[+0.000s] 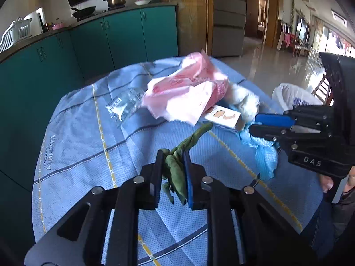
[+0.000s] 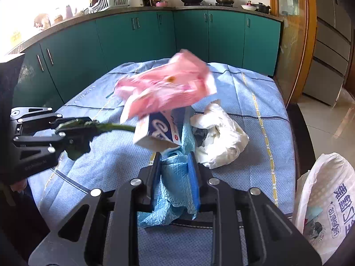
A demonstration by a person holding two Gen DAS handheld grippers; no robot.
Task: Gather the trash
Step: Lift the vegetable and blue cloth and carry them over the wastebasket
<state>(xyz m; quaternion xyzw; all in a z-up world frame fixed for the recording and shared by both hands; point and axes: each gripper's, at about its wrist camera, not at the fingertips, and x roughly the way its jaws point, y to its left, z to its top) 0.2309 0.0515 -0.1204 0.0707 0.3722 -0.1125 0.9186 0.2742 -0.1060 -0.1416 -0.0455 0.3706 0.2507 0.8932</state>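
Left gripper [image 1: 172,168] is pinching a wilted green leaf [image 1: 177,168], stem pointing away toward the pile. Right gripper [image 2: 175,168] is clamping a crumpled blue cloth [image 2: 172,177] off the tablecloth [image 2: 255,177]. Beyond are sitting the small box [image 2: 155,133], white wad [image 2: 219,137] and pink wrapper [image 2: 168,86]. White trash bag [image 2: 328,195] is hanging at the right edge, nearer the right hand.
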